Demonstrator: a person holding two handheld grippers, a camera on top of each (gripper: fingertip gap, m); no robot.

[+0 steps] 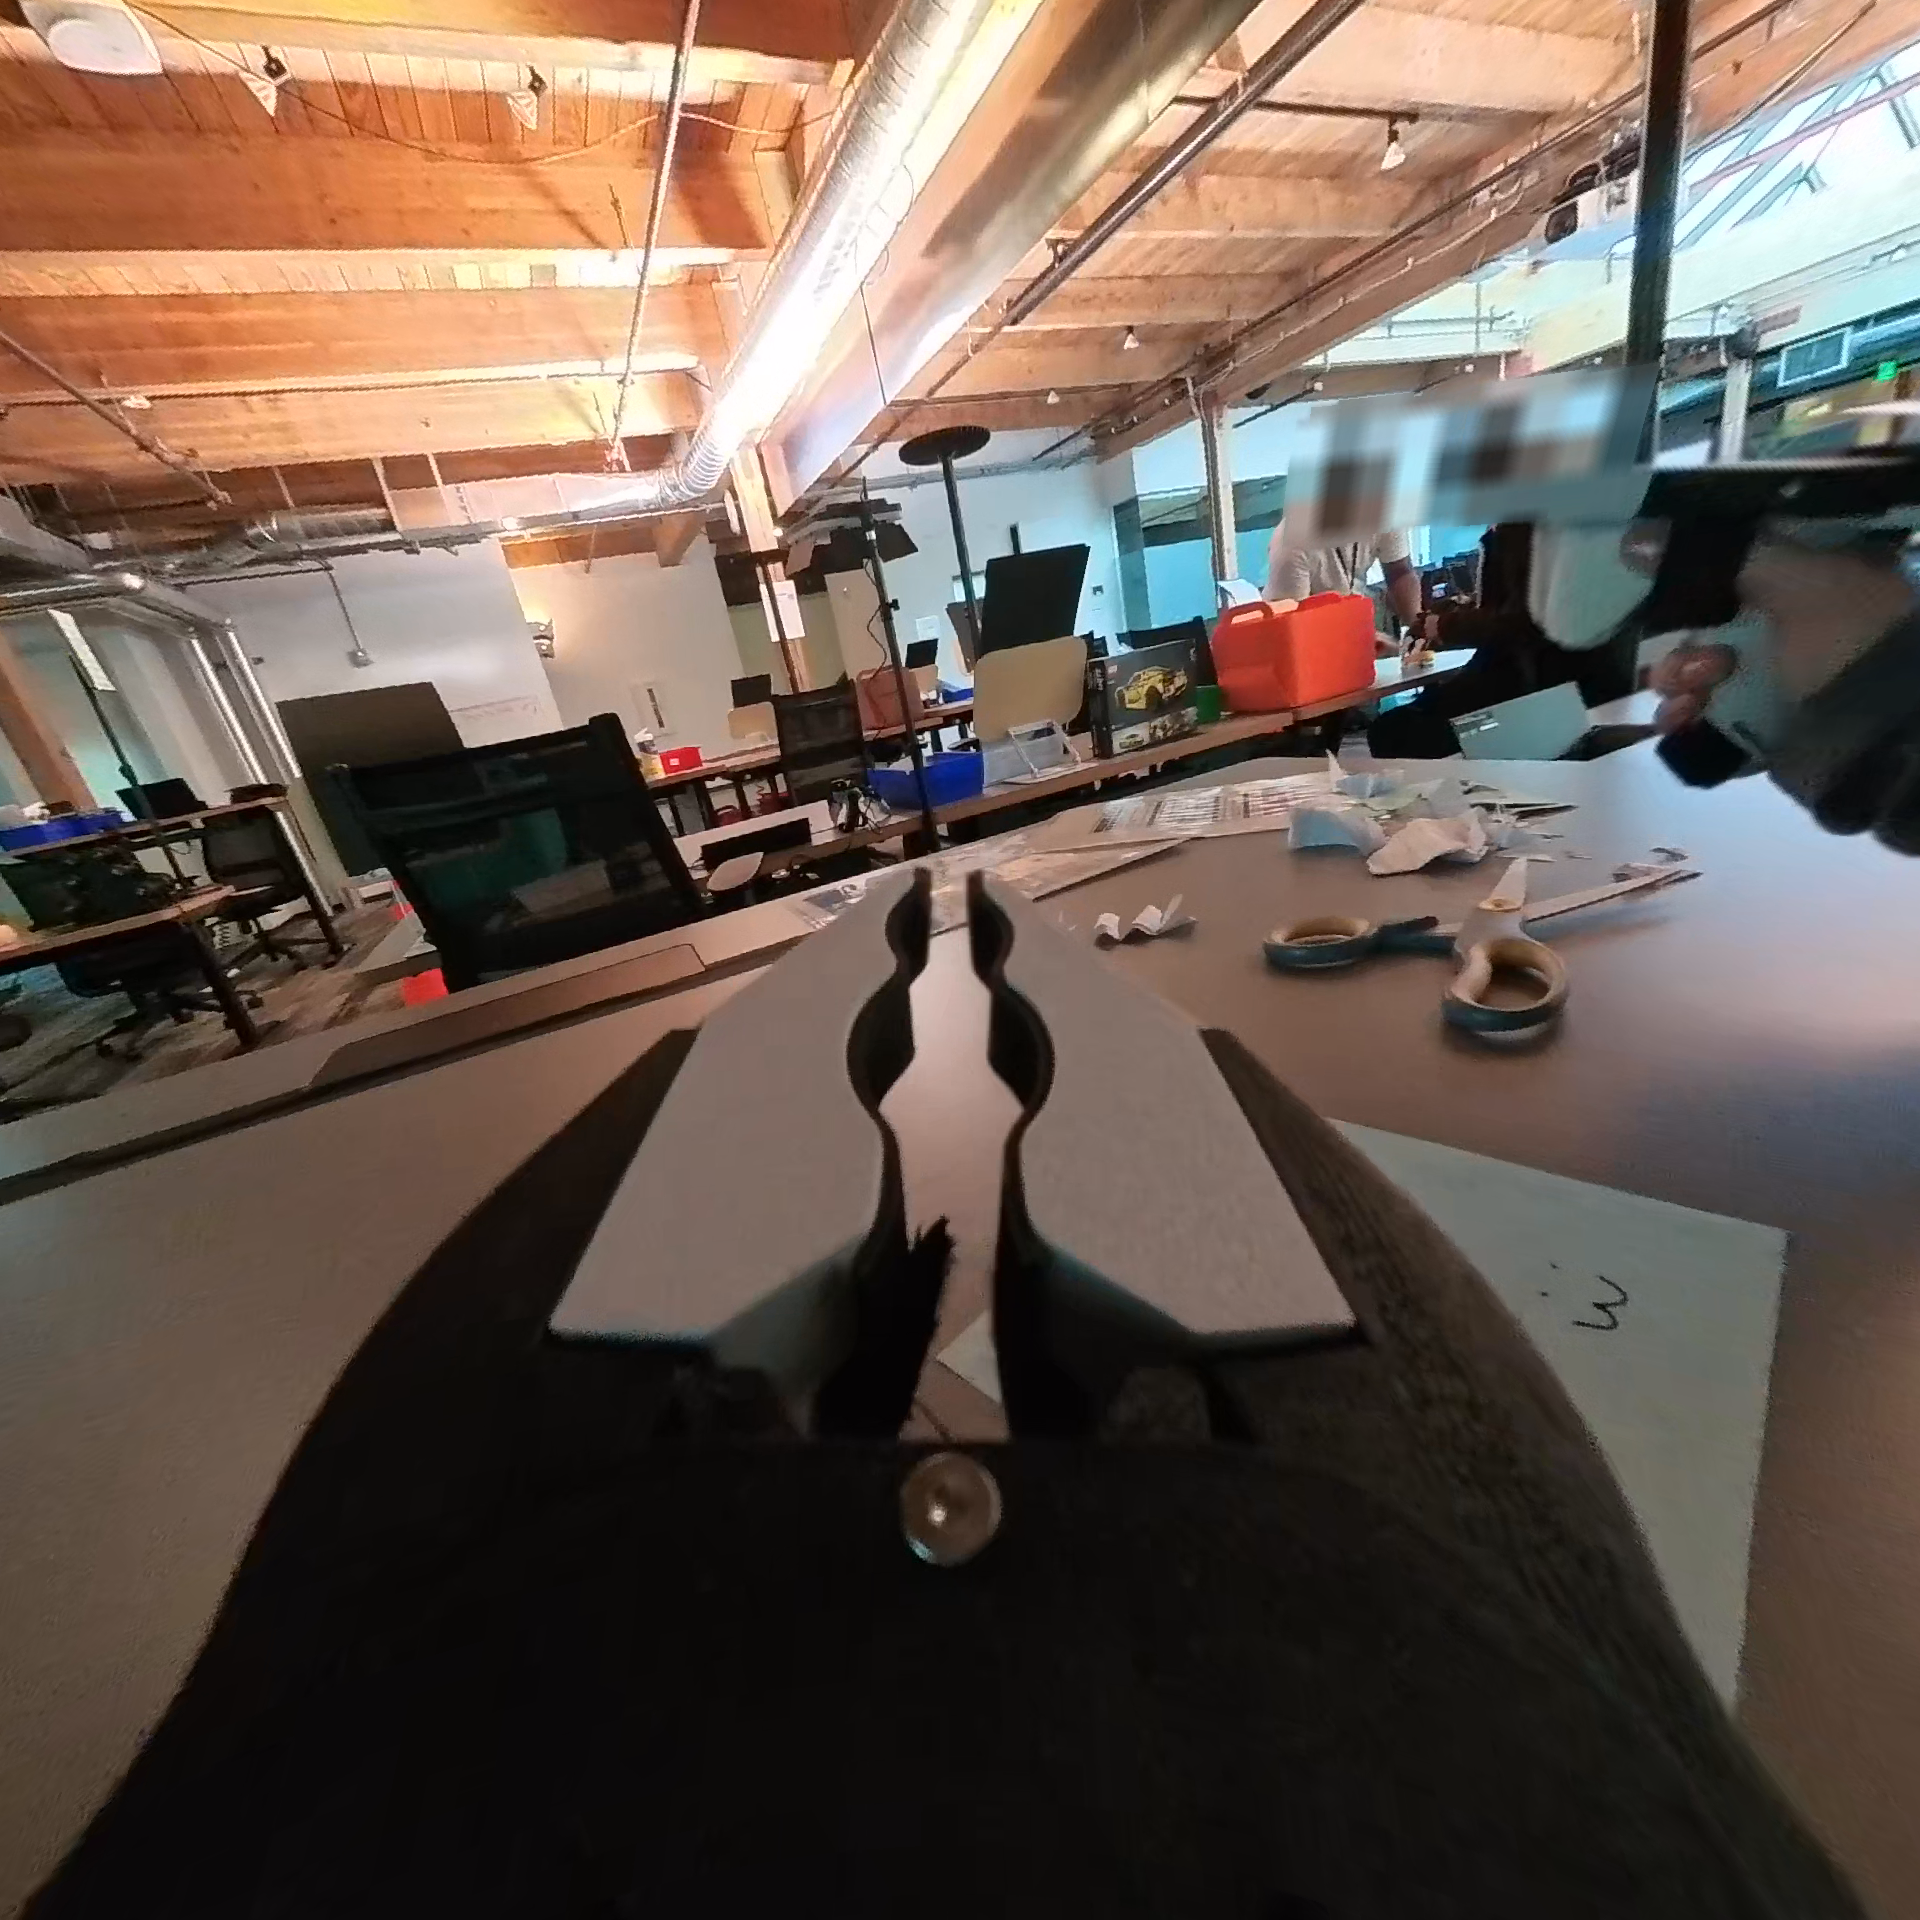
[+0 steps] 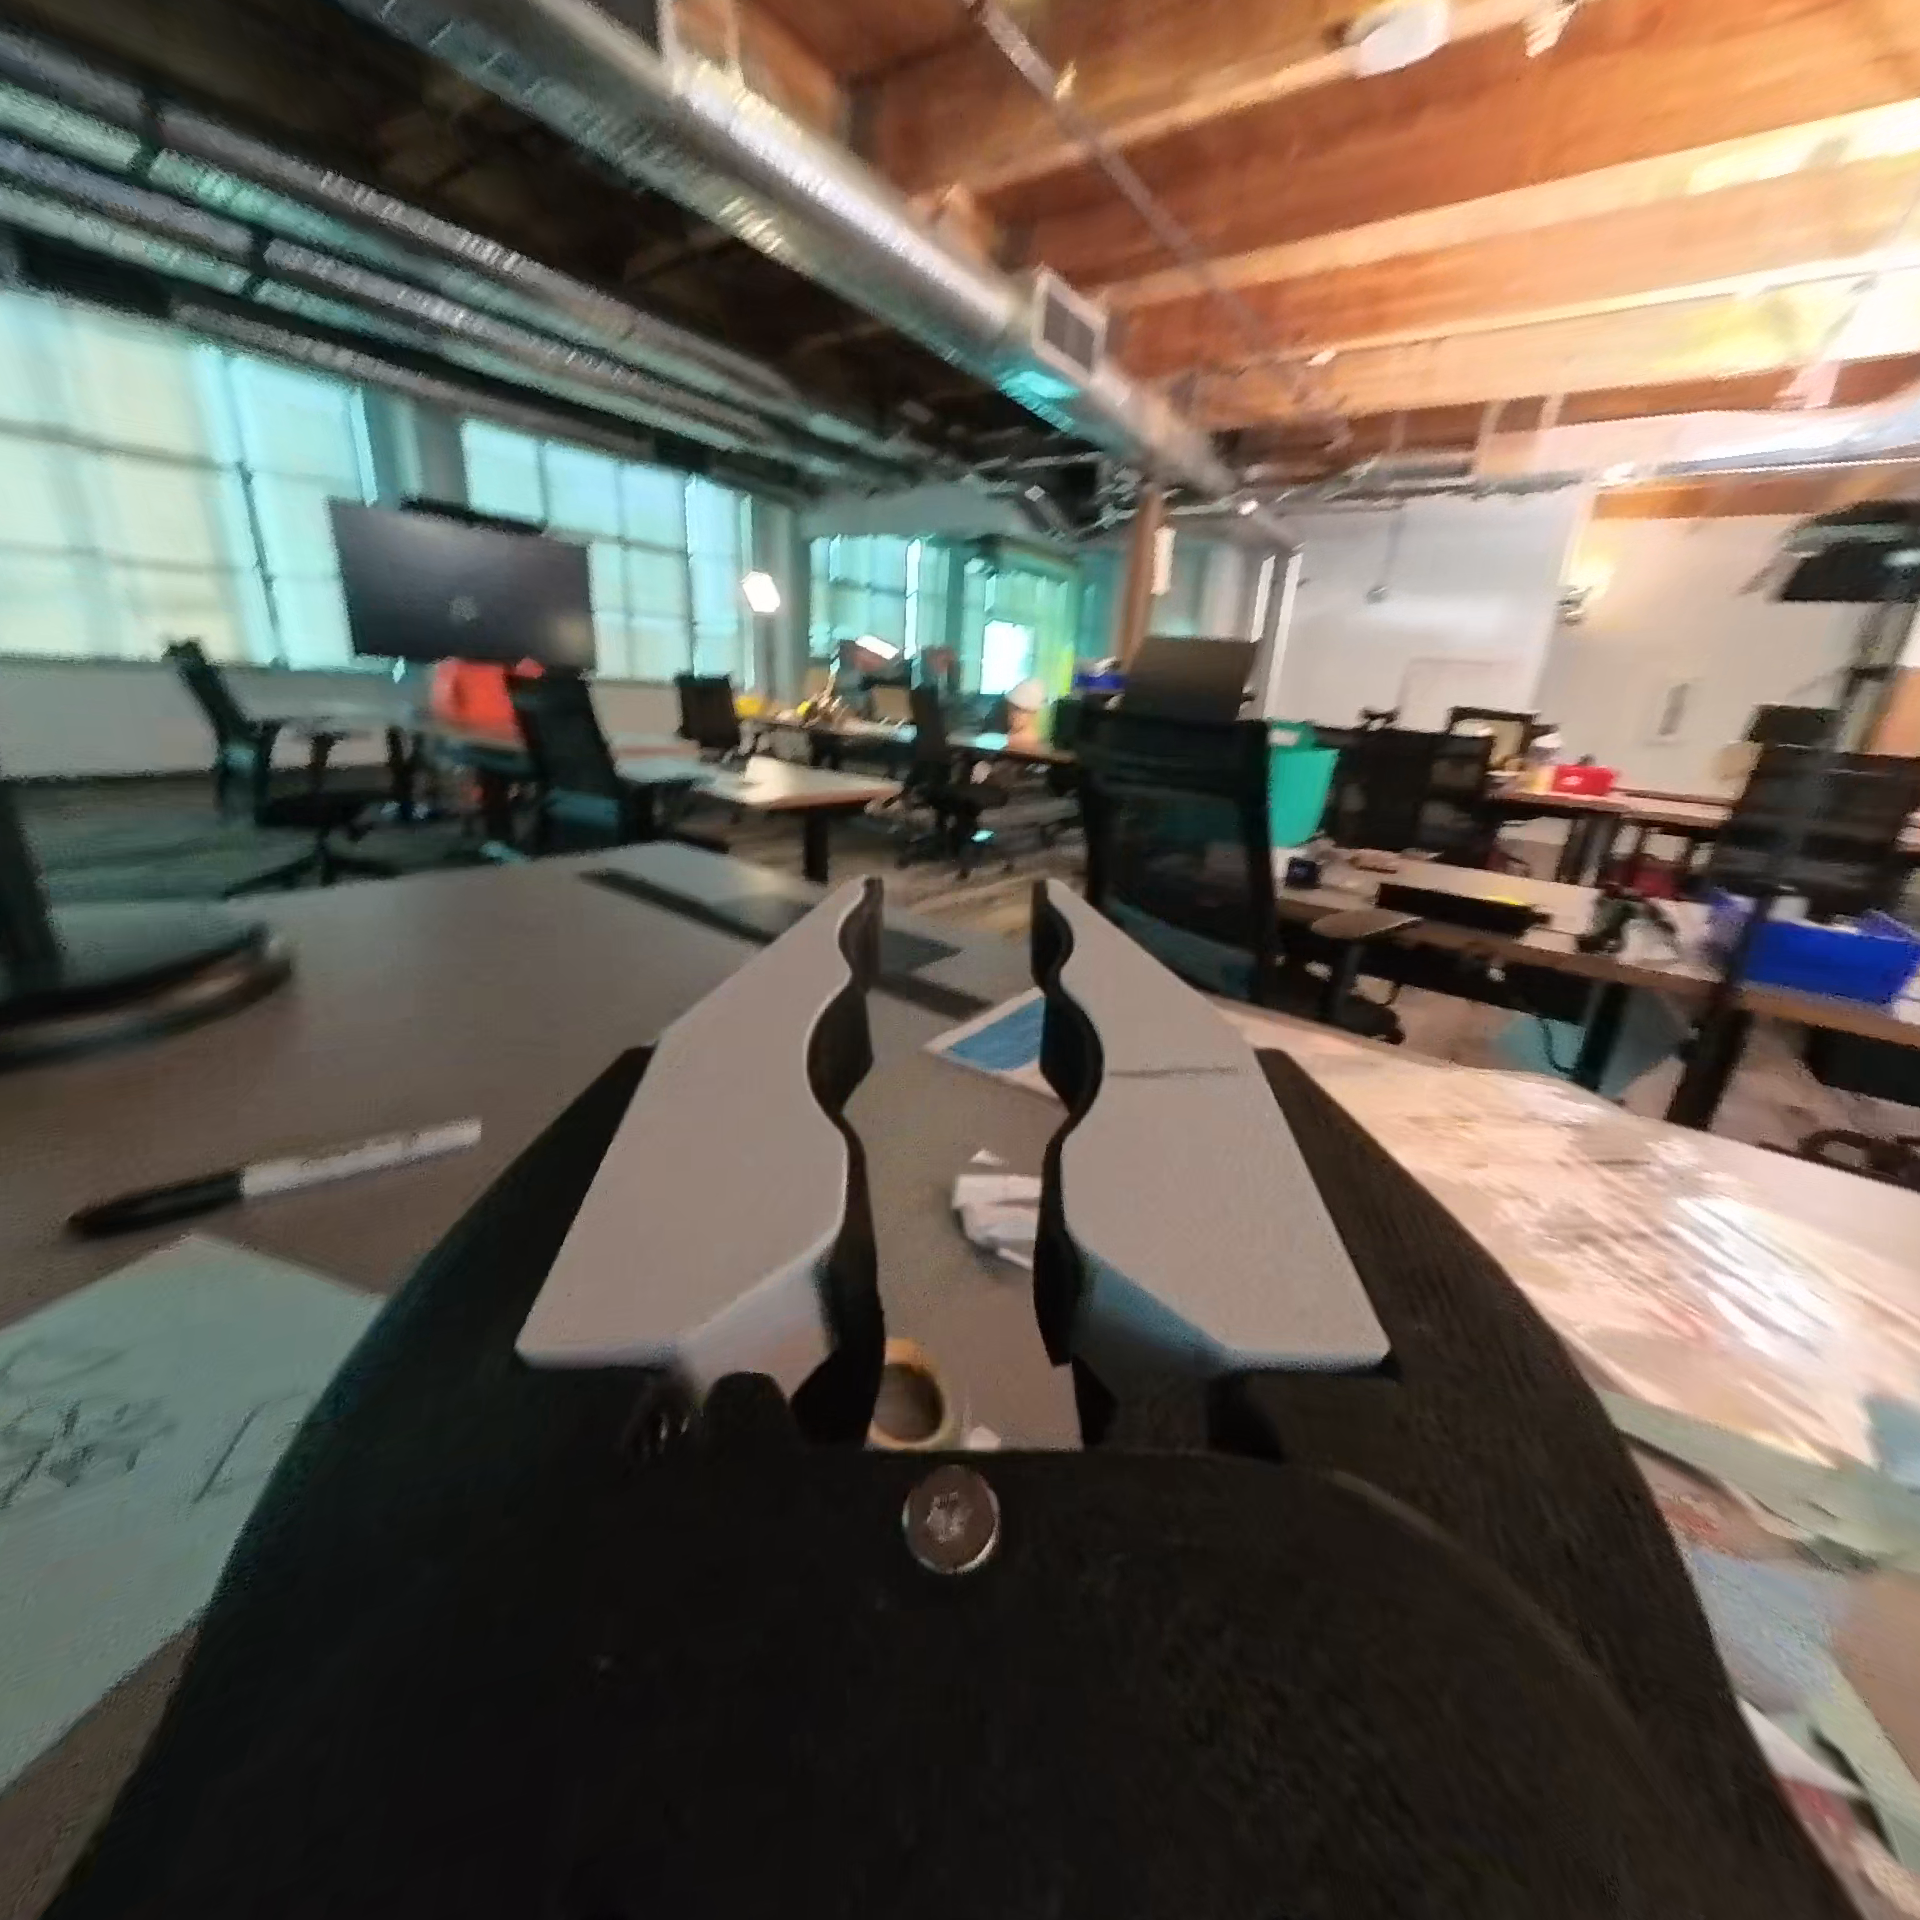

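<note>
The left gripper hangs low over a grey table, its two grey fingers drawn close with only a narrow slit between the tips and nothing in it. The right gripper stands with its jaws plainly apart, bare as well.

Take the scissors as the landmark: one pair, lying flat on the table, with blue-rimmed, cream-lined handle loops and pale blades that point away toward the far edge. Just left of them lies one small crumpled scrap of white paper. Beyond them sits one loose heap of blue and white paper cuttings, and left of that heap several printed sheets lie flat. Nearer the camera than the scissors, a white sheet with a pen mark lies under the left gripper's body. Above and right of the scissors, the other gripper's dark body shows in a person's hand.

Only the left wrist view shows the scissors whole and the heap. The right wrist view alone shows one black marker pen on the table, a drawn-on sheet, a blue-printed sheet past the fingertips, and a white scrap on the table seen between its fingers. That view is blurred, with one black mesh chair beyond the table edge.
</note>
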